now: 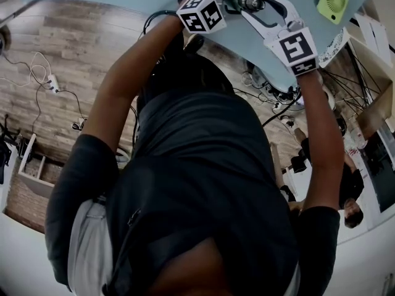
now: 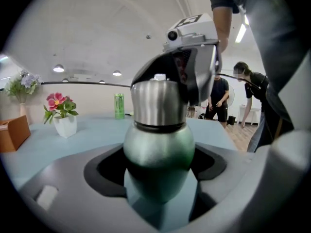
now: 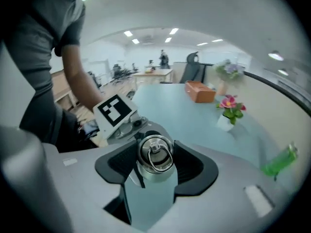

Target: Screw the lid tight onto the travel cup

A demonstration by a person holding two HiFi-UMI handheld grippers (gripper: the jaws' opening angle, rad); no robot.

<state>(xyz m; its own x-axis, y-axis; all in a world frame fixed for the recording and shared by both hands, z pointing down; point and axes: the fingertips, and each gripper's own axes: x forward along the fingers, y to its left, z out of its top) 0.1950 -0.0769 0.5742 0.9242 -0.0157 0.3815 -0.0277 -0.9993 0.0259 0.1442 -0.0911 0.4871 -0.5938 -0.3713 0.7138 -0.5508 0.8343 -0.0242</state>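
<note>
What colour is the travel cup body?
The travel cup is metallic green below its steel lid; left gripper view shows best.

Seen from above, the right gripper (image 3: 155, 163) has its dark padded jaws closed against both sides of a round steel lid (image 3: 155, 152) with a metal ring on top. Just behind sits a white marker cube (image 3: 115, 109), below a person's arm (image 3: 80, 79). A pale blue surface (image 3: 170, 103) carries an orange box (image 3: 199, 91), potted pink flowers (image 3: 229, 111) and a green can (image 3: 280, 161).

With arms stretched forward, the left gripper (image 2: 158, 178) clamps the cup (image 2: 158, 144), the right gripper (image 3: 155, 165) its lid (image 3: 155, 153).
</note>
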